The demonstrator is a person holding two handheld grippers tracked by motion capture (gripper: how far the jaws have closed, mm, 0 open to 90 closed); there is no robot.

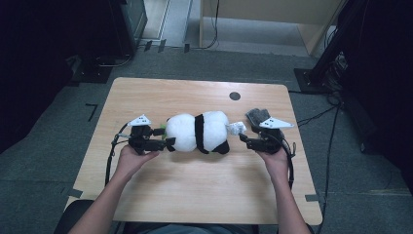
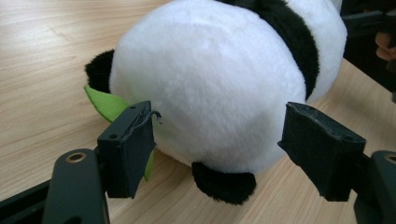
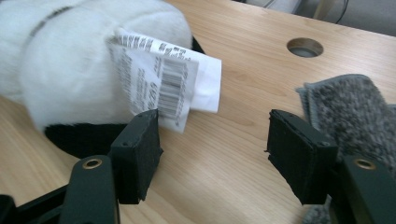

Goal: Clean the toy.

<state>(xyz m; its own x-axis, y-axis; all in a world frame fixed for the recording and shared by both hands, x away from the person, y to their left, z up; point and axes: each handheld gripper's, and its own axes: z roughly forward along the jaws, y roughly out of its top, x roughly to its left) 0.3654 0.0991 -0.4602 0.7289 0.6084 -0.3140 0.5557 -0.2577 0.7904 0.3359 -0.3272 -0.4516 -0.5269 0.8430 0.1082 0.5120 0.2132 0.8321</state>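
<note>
Your left tool (image 1: pixel 168 142) stands wide open with nothing in it, its two pads either side of the near-left end of the panda plush toy (image 1: pixel 197 131) without touching the fur. Your right tool (image 1: pixel 242 138) is also wide open and empty, just right of the toy's paper tag (image 3: pixel 163 81).

The panda lies on its side across the middle of the worktop (image 1: pixel 195 190), between your two hands, with a green leaf (image 2: pixel 107 102) poking out at its left end and black paws against the wood.

To grip well, I'd judge the left side needs to go in further: the body is round and soft, so the pads should close on a good bite of plush, not skim the fur. On the right, the near pad sits just below the tag's lower corner; decide whether you want the tag or the body. The tag is flimsy and may slip or tear, so the plush behind it looks the safer hold.

A grey cloth (image 1: pixel 257 117) lies on the worktop just beside your right tool; keep the far pad from snagging it.

The worktop is pale wood with a round cable hole (image 1: pixel 234 96) towards its far edge. Grey carpeted floor (image 1: pixel 48 126) surrounds it, with cables and dark equipment stands at the sides.
</note>
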